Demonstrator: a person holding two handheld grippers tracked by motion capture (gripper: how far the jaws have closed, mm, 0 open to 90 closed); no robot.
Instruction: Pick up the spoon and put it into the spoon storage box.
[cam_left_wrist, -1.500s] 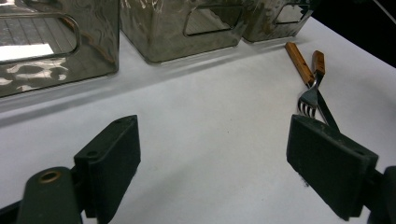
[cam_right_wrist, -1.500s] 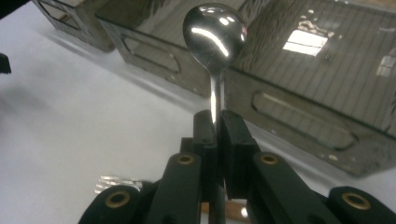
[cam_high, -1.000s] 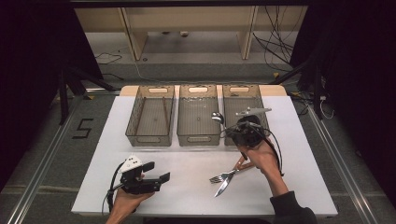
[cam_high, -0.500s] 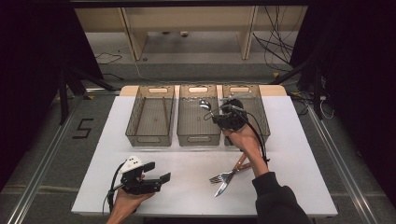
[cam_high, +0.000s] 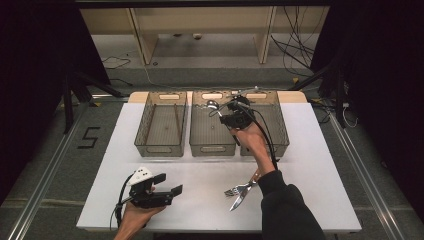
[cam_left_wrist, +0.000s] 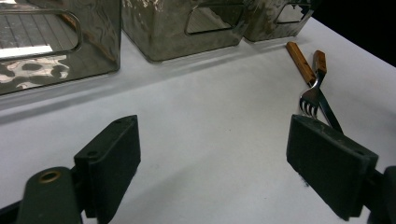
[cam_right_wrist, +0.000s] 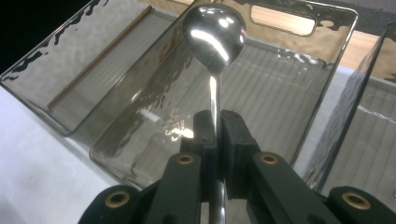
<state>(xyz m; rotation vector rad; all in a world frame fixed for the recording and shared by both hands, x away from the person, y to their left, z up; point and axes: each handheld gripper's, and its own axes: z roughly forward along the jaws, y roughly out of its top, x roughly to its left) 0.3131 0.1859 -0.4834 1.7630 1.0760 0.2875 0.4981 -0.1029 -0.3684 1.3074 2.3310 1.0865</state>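
Note:
My right gripper (cam_high: 225, 116) (cam_right_wrist: 215, 135) is shut on the stem of a shiny metal spoon (cam_high: 212, 105) (cam_right_wrist: 215, 35). The spoon's bowl points away from it, above the middle bin (cam_high: 212, 148) (cam_right_wrist: 280, 60) of three smoky clear bins. My left gripper (cam_high: 169, 184) (cam_left_wrist: 233, 158) rests low at the table's front left, its jaws wide open with nothing between them. A fork (cam_high: 236, 190) (cam_left_wrist: 309, 99) and a knife (cam_high: 241, 198) (cam_left_wrist: 329, 113), both with wooden handles, lie crossed on the white table (cam_high: 310, 165) near the front, right of the left gripper.
The left bin (cam_high: 161, 148) (cam_right_wrist: 42, 79) has a thin brown stick lying in it. The right bin (cam_high: 280, 145) (cam_right_wrist: 373, 121) stands beside the middle one. The right forearm reaches over the table past the fork and knife. Dark floor surrounds the table.
The right gripper has carried the spoon leftward and away, from over the right bin to above the middle bin. The left gripper, fork and knife have stayed put.

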